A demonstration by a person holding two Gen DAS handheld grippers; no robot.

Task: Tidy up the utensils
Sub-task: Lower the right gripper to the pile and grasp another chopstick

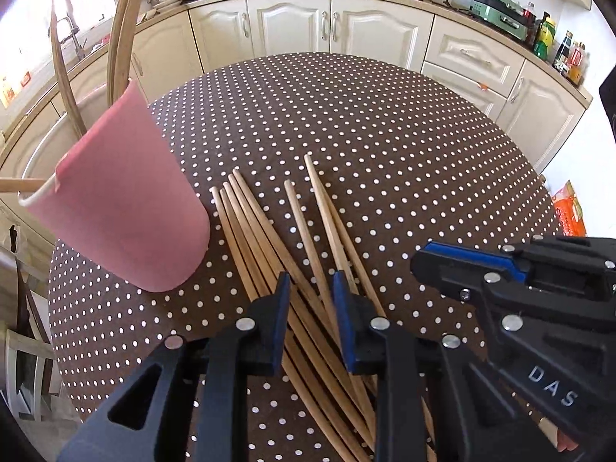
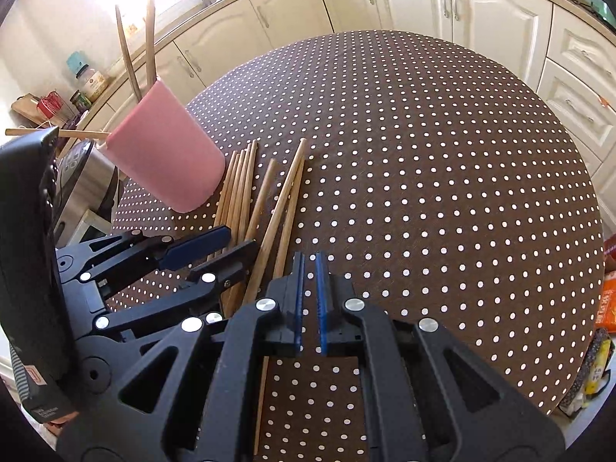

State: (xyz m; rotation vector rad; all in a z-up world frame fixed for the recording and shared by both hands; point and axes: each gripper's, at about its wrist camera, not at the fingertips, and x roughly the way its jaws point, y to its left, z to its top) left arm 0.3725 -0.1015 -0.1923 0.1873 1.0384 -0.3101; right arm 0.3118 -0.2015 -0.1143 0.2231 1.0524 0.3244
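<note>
Several wooden chopsticks lie fanned out on the dotted table; they also show in the right wrist view. A pink cup stands left of them with three chopsticks in it; it shows in the right wrist view too. My left gripper is open, its jaws straddling the pile low over the chopsticks. My right gripper has a narrow gap between its pads, holds nothing, and hovers just right of the pile.
Cream kitchen cabinets ring the far side of the table. An orange packet lies past the table's right edge. The right gripper sits close beside the left gripper.
</note>
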